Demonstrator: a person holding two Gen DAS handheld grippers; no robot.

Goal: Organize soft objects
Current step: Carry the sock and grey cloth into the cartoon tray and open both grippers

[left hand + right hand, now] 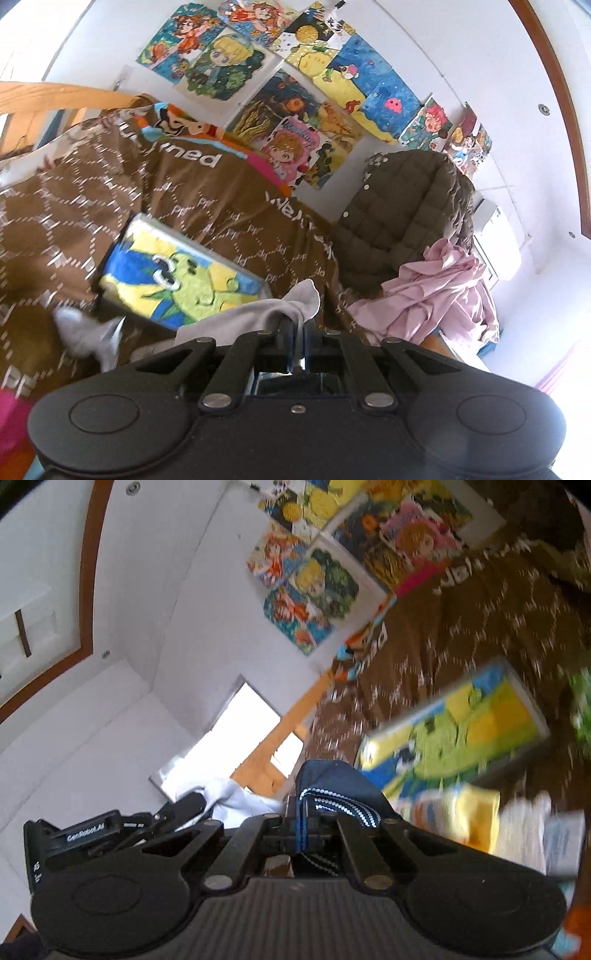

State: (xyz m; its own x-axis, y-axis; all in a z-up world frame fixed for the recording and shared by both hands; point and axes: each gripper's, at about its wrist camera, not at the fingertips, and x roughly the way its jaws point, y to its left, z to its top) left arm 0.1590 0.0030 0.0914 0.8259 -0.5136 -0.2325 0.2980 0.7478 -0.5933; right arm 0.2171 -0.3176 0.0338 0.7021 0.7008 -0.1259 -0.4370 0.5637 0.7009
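Gripping a pale grey soft sock point(280, 310), the left hand-held gripper point(295, 328) is clamped. The right hand-held gripper point(299, 812) pinches a navy sock with dotted stripes point(332, 786) above the brown patterned bedspread point(461, 627).

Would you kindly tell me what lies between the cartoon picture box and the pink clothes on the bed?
In the left wrist view, only the brown bedspread lies between the box and the pink clothes.
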